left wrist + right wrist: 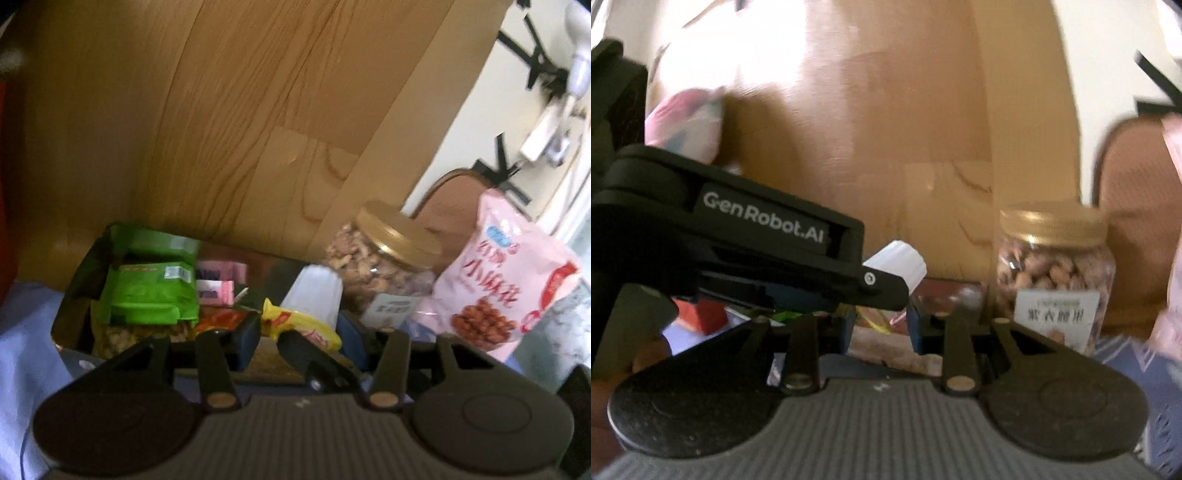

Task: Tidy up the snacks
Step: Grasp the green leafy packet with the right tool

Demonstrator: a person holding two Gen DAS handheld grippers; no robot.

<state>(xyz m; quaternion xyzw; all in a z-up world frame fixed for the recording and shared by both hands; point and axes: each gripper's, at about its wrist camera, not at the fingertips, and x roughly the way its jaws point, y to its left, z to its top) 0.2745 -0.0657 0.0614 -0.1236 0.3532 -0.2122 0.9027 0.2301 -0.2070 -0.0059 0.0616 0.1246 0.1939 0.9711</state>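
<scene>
Left wrist view: the left gripper (301, 332) appears clamped on a white cup (314, 295) with a yellow foil lid, held off the surface, base pointing away and up. The open tin (62, 325) of green packets lies just left of and below it, the nut jar (388, 266) to its right. The right gripper (881, 325) stands narrow at the foil edge; whether it is gripping cannot be told.

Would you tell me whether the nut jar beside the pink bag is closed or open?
Closed: the gold lid sits on the nut jar, which stands upright and looks nearly full.
</scene>
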